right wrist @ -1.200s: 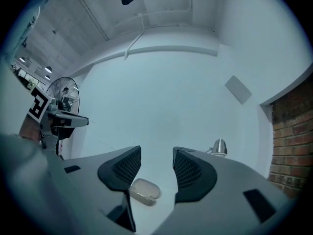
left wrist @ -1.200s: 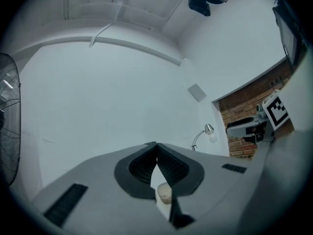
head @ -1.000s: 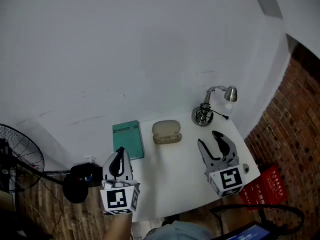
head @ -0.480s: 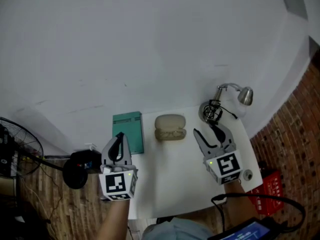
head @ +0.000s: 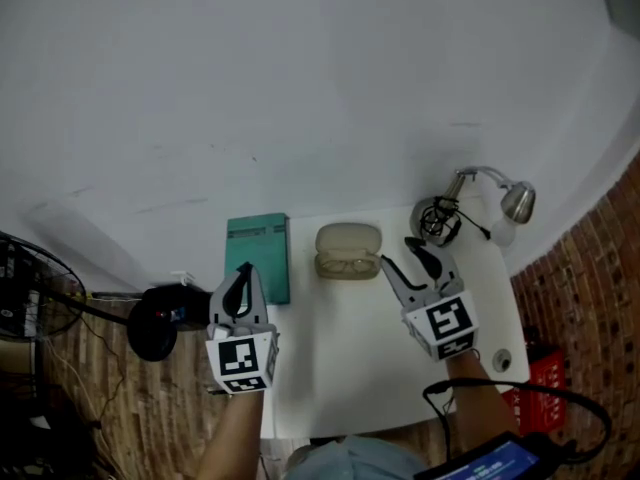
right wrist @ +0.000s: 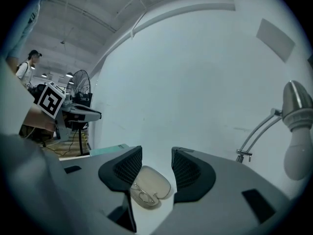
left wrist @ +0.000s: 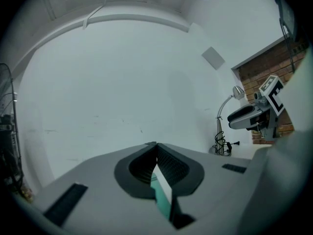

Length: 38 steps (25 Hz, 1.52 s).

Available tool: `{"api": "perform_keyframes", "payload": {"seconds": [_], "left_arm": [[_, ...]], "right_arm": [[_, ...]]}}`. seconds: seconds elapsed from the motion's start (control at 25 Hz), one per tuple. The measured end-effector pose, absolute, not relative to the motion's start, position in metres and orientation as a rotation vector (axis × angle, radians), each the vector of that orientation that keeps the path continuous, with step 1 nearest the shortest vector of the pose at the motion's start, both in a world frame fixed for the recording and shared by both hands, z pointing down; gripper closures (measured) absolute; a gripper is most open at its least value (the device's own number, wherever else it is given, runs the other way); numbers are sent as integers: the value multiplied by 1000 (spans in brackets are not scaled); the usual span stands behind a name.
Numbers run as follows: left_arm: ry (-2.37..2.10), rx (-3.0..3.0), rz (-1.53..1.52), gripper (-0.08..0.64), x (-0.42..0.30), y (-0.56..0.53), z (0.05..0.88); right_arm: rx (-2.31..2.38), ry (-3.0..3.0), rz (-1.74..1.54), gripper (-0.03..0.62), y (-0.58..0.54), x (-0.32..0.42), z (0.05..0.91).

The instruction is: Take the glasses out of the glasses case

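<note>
Head view: one glasses case point(head: 348, 251), one teal book point(head: 257, 258), one lamp point(head: 518, 202).

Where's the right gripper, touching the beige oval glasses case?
Apart. Right gripper view: the right gripper, jaws empty and just closing slightly, hangs short of the glasses case.

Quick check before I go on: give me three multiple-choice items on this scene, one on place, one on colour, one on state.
1. Where is the case? A on the floor; B left of the book; C between book and lamp.
2. The book's colour? A teal; B red; C yellow.
3. The case is: A shut; B open, glasses inside; C open, empty.
Answers: C, it lies between them on the table; A, its cover is teal; B, lid up with glasses in it.
</note>
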<state>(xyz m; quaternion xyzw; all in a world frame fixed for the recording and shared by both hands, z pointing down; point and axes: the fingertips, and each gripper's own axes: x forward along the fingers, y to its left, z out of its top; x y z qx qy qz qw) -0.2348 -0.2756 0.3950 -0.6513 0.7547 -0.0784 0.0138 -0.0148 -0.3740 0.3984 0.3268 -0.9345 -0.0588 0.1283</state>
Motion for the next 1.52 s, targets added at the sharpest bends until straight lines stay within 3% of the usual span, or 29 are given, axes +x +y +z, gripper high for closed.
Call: {"api": "perform_keyframes", "payload": {"seconds": [1.52], "left_arm": [[2479,-2083,-402,554,-246,-320,479]], "right_arm": [[534,-2551,62,388,-426,-72,556]]}}
